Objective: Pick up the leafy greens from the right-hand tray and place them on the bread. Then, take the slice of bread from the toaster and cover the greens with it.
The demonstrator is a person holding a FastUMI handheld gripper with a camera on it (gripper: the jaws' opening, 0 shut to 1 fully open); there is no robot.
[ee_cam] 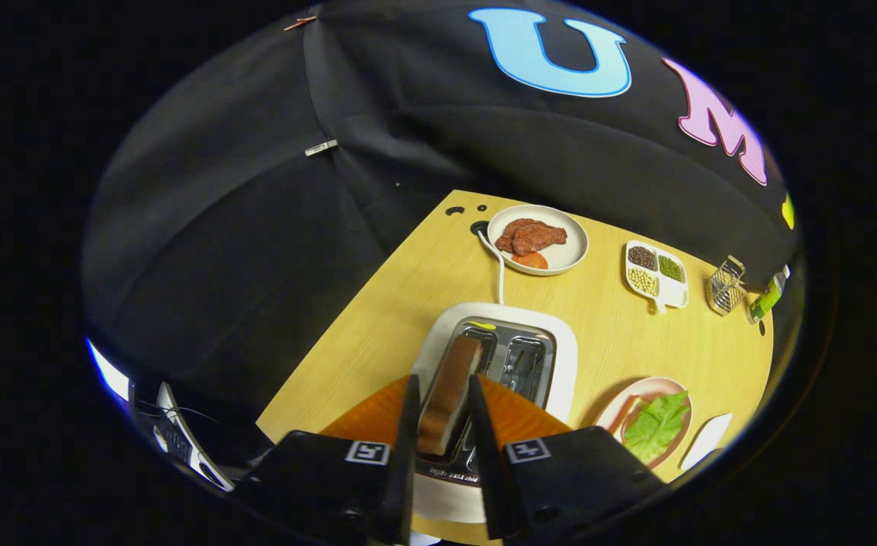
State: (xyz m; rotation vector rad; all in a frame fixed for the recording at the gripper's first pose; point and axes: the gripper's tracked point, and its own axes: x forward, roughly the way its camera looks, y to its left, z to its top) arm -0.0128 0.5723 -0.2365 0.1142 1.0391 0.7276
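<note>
Working on the second half of the task, judging by how things are lying: the leafy greens [657, 427] are already resting on something pale on the pink plate [620, 402] to the right of the toaster [560, 356], probably the first slice of bread, though I cannot tell for certain.

The wooden table [378, 318] is carrying everything. The white toaster is sitting just ahead of the gripper [444, 409], its cord [498, 269] running back toward a round plate [571, 254] holding pieces of meat [529, 236]. Further right a divided dish [657, 277] is holding beans, and a small wire basket [727, 287] is standing beyond that.

The slice of bread [450, 390] is standing on edge in the toaster's left slot, and the gripper's two fingers are flanking it narrowly, one on each side. They are looking close to its faces, but whether both are pressing I cannot tell.

The next move is calling for a firm squeeze, a straight lift clear of the slot, then a carry right to lay it flat over the greens.
</note>
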